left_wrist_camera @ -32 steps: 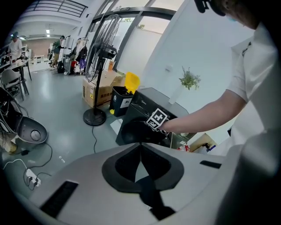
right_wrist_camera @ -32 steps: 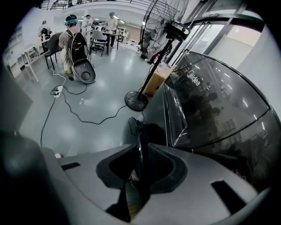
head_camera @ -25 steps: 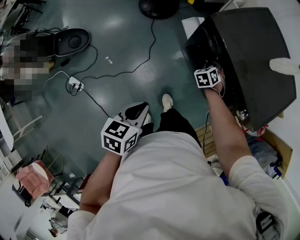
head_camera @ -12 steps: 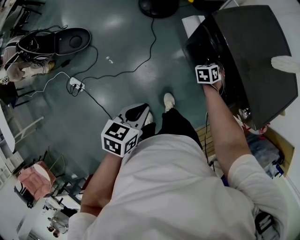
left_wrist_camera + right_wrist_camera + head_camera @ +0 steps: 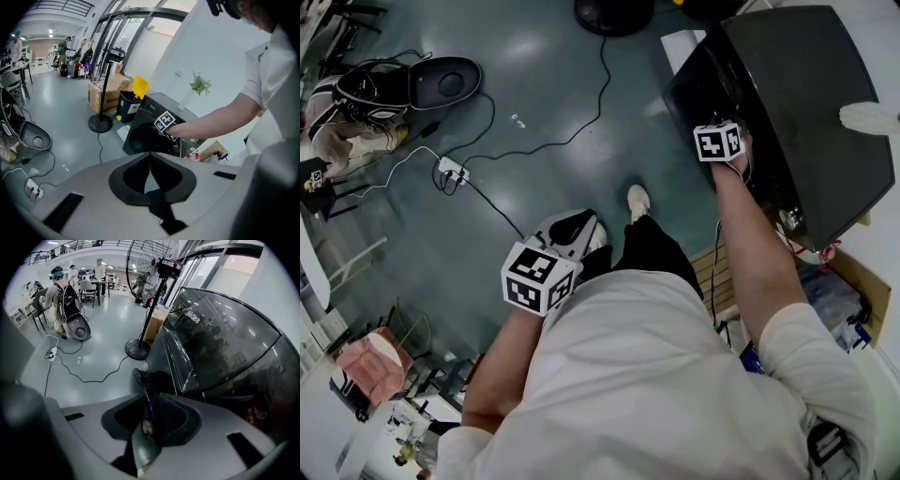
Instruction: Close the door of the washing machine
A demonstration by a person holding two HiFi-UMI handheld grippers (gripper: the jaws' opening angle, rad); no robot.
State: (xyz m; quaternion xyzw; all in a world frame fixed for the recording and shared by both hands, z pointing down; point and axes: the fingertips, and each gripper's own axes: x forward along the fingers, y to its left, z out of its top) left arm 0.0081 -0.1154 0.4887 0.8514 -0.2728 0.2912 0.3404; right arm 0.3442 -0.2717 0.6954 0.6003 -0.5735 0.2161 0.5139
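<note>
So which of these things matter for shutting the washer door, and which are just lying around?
For the job:
- washer
- door

Just lying about:
- fan
- power strip
- cable
- dark case
- cardboard box

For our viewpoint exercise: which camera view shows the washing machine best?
The left gripper view: the washing machine stands at a distance, its top and dark front both visible. The head view looks steeply down on its top, foreshortening the front. The right gripper view is too close: only glossy panels and brand lettering.
</note>
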